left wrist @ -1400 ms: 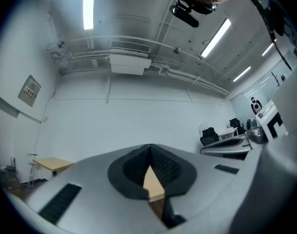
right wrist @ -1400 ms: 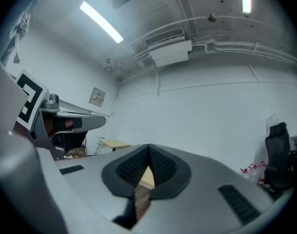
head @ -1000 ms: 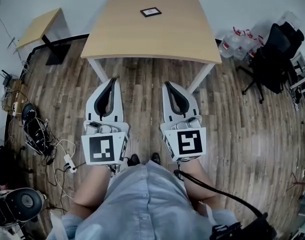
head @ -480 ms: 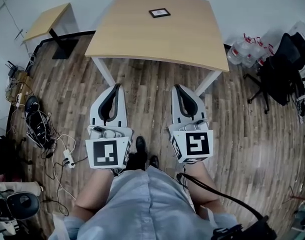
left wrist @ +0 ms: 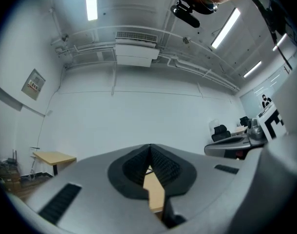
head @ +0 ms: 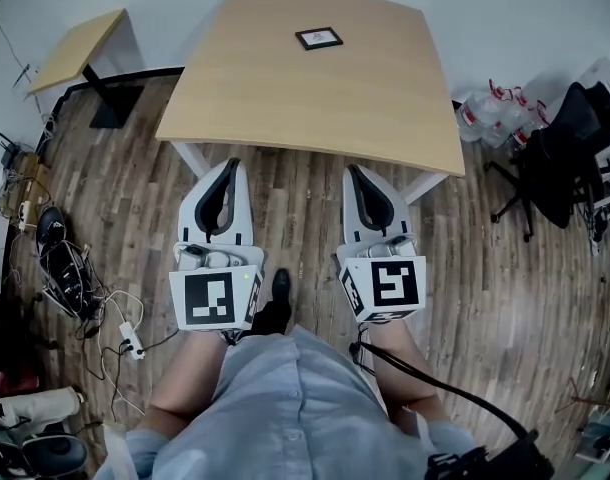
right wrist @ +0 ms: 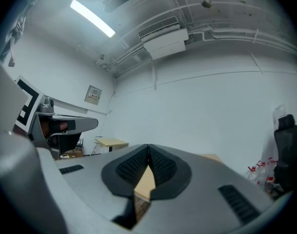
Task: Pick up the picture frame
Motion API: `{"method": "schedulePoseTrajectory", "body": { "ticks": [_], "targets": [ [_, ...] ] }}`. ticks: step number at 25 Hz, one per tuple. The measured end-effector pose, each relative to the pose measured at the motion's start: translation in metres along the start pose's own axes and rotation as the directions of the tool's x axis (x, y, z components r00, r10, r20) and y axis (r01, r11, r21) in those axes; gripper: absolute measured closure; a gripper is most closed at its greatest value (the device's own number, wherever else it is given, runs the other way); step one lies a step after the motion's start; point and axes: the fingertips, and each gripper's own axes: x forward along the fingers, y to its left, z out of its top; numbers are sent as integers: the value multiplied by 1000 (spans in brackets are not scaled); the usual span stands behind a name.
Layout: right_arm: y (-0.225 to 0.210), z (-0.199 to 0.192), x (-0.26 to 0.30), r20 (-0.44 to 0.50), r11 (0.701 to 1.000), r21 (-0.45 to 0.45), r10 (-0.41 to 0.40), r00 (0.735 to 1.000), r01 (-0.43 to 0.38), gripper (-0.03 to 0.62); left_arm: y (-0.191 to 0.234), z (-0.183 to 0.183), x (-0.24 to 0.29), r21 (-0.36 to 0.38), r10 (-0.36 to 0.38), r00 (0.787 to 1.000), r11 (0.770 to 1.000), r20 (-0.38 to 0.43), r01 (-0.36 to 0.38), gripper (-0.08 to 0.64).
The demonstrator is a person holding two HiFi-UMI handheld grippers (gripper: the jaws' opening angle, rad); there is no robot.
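A small black picture frame (head: pixel 319 38) lies flat on the far half of a light wooden table (head: pixel 285 98) in the head view. My left gripper (head: pixel 231 165) and right gripper (head: pixel 351 171) are held side by side over the floor, just short of the table's near edge, pointing at it. Both are shut with nothing between the jaws. In the left gripper view the tips of the left gripper (left wrist: pixel 150 146) meet with a strip of the table top behind them. The right gripper view shows the right gripper (right wrist: pixel 148 147) the same way. The frame shows in neither gripper view.
A smaller wooden side table (head: pixel 80 48) stands at the left. Cables and a power strip (head: pixel 80 288) lie on the wood floor at the left. A black office chair (head: pixel 565 158) and water bottles (head: pixel 490 113) are at the right. The white table legs (head: pixel 190 158) stand near the grippers.
The person has stepped toward the table. Both grippers moved forward with it, and their tips now reach almost to the table's near edge. Both stay shut.
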Motion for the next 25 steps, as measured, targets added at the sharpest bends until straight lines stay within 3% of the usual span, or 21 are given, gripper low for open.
{"method": "schedulePoseTrajectory", "body": {
  "ticks": [11,25],
  "targets": [
    [-27,17,115,32,998,-51,-27,999,29,591,55,-7,105,-16,-21,998,1000,62,22,560],
    [-72,-1,182,7,998,-30,-57,998,57,591,67,-42,182,-24,-49,999,998,5,49,560]
  ]
}}
